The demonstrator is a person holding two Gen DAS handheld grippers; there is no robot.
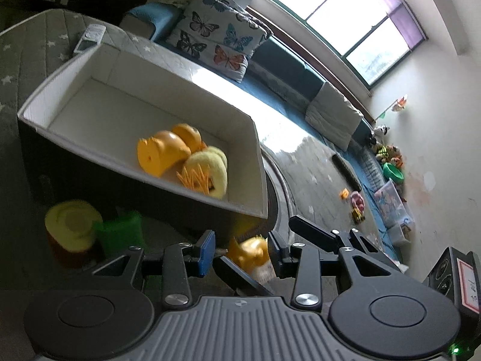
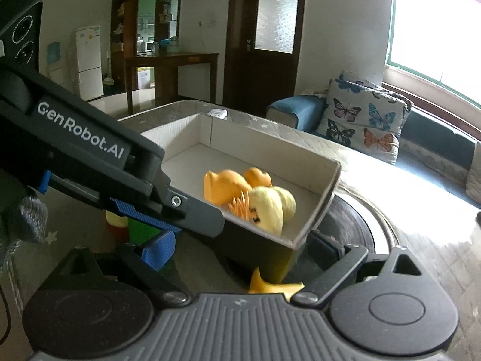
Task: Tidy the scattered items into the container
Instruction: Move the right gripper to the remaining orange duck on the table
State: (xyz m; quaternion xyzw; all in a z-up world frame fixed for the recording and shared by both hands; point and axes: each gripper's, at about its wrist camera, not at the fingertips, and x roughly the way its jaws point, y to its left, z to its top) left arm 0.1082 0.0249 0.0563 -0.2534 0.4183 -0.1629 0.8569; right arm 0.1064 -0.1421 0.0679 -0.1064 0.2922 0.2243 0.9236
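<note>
**One orange toy left at the box's near corner**

We had the container (image 1: 252,156) sitting on the star-patterned mat (image 1: 27,45), open top toward us, and two sorts of toy were already down in its near end: orange pieces (image 1: 165,153) lying against a pale yellow fuzzy one (image 1: 210,168). That corner fill looked like the natural drop spot, nearest the grippers.

Outside the box, a small orange toy (image 1: 248,252) lay on the floor just under the near corner. Our left gripper (image 1: 240,251) stood wide open around it, blue pad on one side, dark finger on the other, gripping nothing that we could see. We judged this a reach for the pick. The right gripper (image 2: 240,255) was open too and held nothing, with the same orange toy (image 2: 270,284) showing between its fingers, and the left tool crossed its view from the left.

Beside the box's dark wall stood a yellow-topped cup (image 1: 73,225) and a green block (image 1: 120,233), touching or nearly so; blur made it hard to tell.

Room was tight: the box rim overhung the toy, and both grippers crowded one spot. The far half of the box was bare, with plenty of room.
</note>
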